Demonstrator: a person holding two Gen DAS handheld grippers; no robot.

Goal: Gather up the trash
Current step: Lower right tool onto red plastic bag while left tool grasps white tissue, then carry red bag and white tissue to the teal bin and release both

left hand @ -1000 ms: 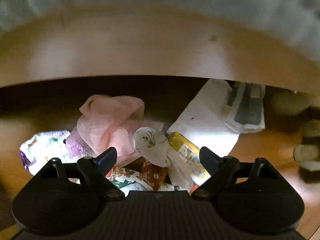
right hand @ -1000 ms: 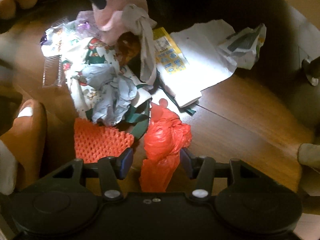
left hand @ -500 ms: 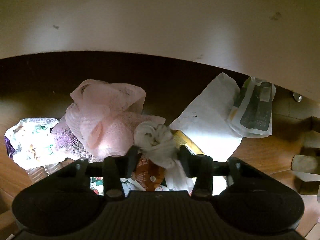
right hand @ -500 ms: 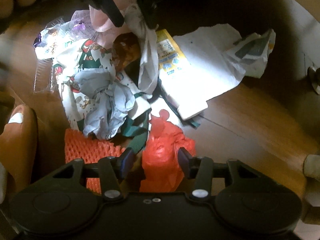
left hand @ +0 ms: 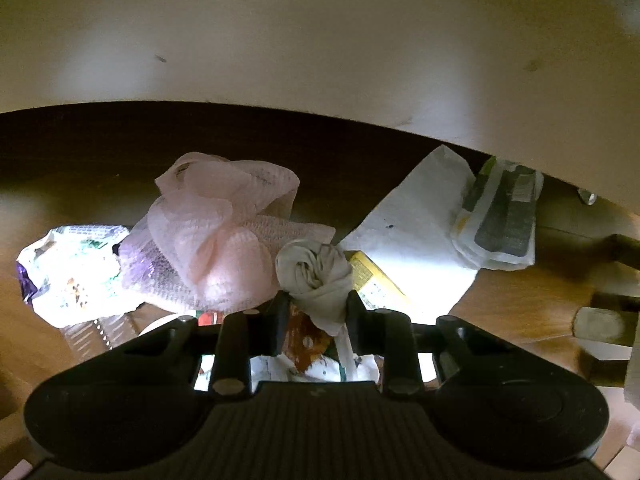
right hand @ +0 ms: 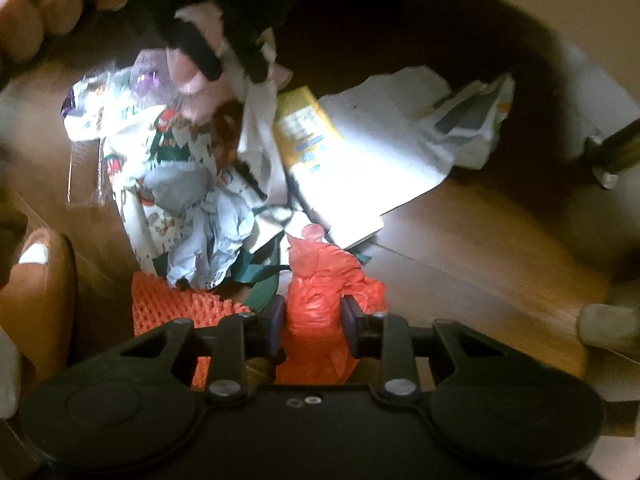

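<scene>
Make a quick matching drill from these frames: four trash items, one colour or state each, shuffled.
Items:
1. twisted tissue
2. plastic bag
3. mesh netting
4. foam net

Matches:
A. pale pink, loose on the floor
B. orange, lying flat on the floor
C. red, pinched by the right hand-held gripper
D. off-white, pinched by the left hand-held gripper

Pairs: 1-D, 2-C, 3-A, 4-B
</scene>
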